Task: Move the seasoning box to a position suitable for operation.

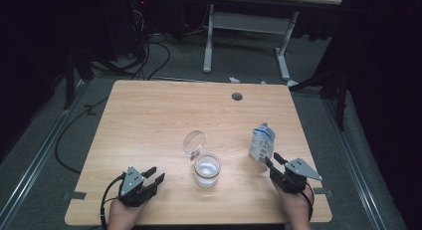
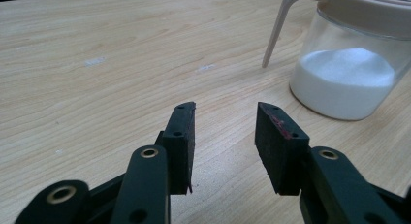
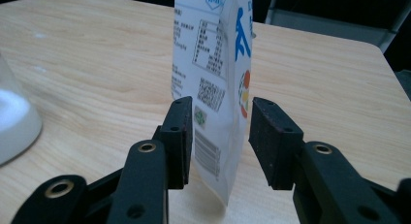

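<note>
Pouch (image 3: pixel 213 73) between right hand-held gripper (image 3: pixel 218 136) jaws

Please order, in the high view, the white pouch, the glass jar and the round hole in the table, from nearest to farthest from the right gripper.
From the right gripper:
1. White pouch, standing right at its tips, between the open jaws.
2. Glass jar with white powder, to the left, mid-table.
3. Round hole, near the table's far edge.

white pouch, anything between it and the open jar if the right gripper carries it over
Nothing visible. The white pouch stands upright between the open jaws of the right gripper, and bare table lies between it and the open jar. The jar's lid is tipped back on the far side.
</note>
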